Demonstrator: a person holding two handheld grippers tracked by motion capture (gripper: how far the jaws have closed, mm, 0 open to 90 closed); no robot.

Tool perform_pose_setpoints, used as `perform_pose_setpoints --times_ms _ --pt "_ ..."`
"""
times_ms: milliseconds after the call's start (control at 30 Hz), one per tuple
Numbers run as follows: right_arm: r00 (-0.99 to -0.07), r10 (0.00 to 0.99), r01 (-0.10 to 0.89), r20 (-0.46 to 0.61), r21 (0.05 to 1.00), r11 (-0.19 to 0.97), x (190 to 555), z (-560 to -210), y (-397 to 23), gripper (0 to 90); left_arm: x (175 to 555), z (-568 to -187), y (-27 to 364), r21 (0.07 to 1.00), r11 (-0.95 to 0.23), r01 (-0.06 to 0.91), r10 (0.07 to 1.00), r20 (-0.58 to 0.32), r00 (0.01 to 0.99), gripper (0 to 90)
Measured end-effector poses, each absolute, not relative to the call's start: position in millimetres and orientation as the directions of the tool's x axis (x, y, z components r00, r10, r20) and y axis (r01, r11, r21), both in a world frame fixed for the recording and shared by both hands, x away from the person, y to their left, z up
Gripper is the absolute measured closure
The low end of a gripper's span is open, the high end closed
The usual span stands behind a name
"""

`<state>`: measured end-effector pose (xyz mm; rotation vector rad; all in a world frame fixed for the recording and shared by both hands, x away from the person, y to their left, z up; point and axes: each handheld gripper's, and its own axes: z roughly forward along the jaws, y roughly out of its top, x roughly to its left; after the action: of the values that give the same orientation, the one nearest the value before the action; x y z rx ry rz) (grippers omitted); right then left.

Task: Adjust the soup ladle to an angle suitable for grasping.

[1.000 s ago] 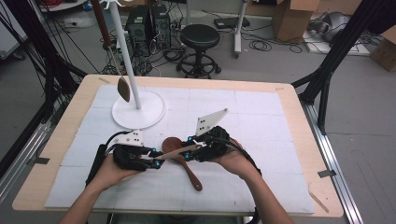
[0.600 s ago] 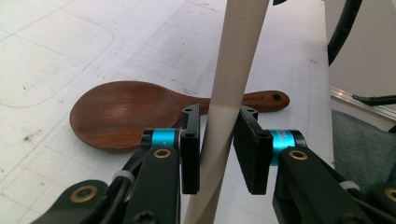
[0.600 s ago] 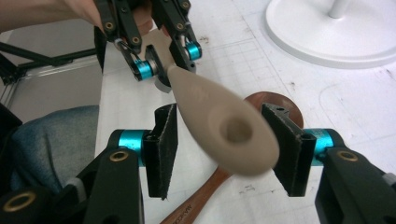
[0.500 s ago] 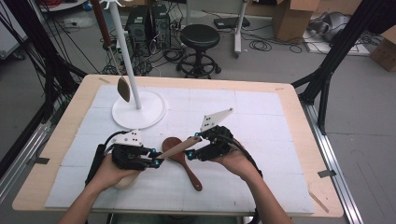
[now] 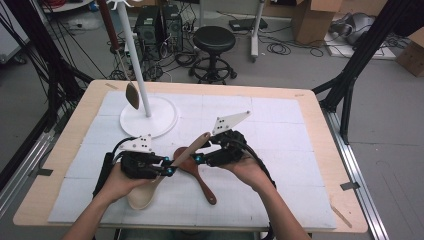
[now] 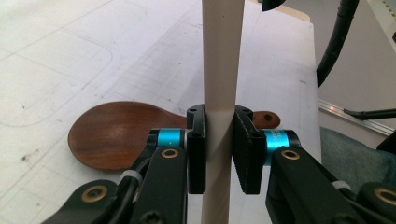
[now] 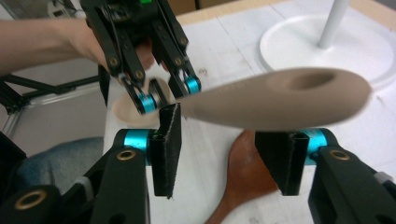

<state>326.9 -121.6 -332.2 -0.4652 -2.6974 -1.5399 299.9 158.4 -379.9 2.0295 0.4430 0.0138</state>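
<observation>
A pale wooden spoon (image 5: 192, 149) slants up to the right, its bowl low by the left hand. My left gripper (image 5: 169, 171) is shut on its handle (image 6: 223, 70); the jaws have just been closing and both pads press on the wood. The handle's holed end (image 7: 280, 98) hovers over my right gripper (image 7: 229, 140), whose jaws have just been closing a little but stand open, pads clear of it. That right gripper (image 5: 196, 159) faces the left one. A dark brown spoon (image 5: 197, 172) lies flat on the mat under both, seen beyond the left jaws (image 6: 116, 135).
A white stand with a round base (image 5: 150, 116) rises at the back left, and a dark spoon (image 5: 131, 95) hangs from it. A white mat (image 5: 280, 150) covers most of the wooden table (image 5: 320, 125). A black stool (image 5: 214, 42) stands beyond the far edge.
The right gripper has shifted slightly by the pale handle's end. The left gripper keeps its place on the handle, and the brown spoon has not moved.
</observation>
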Motion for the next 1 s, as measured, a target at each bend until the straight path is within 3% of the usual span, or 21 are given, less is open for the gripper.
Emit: perform_pose_setpoints --times_ms 233,567,767,833,1000 --pt "-0.957 0.256 0.241 0.135 0.863 0.445 327.3 -321.0 -114.9 53.7 300.1 -370.7 151.2 0.867 -0.409 0.285 0.312 -0.16 0.936 77.1" --pt "-0.965 0.206 0.236 0.164 0.887 0.397 329.2 -309.9 -114.0 64.4 299.9 -363.8 152.9 0.884 -0.364 0.293 0.293 -0.19 0.937 75.8" --pt "-0.978 0.136 0.203 0.161 0.895 0.398 327.0 -304.1 -108.5 67.5 309.3 -368.6 154.1 0.858 -0.351 0.374 0.259 -0.294 0.92 58.4" --pt "-0.982 0.115 0.181 0.147 0.895 0.408 325.2 -300.4 -105.0 68.1 310.1 -368.9 154.0 0.86 -0.34 0.381 0.241 -0.312 0.919 57.4" --pt "-0.986 0.097 0.162 0.133 0.894 0.418 324.9 -294.5 -99.9 68.7 305.9 -365.3 154.6 0.882 -0.321 0.346 0.211 -0.29 0.933 73.2"
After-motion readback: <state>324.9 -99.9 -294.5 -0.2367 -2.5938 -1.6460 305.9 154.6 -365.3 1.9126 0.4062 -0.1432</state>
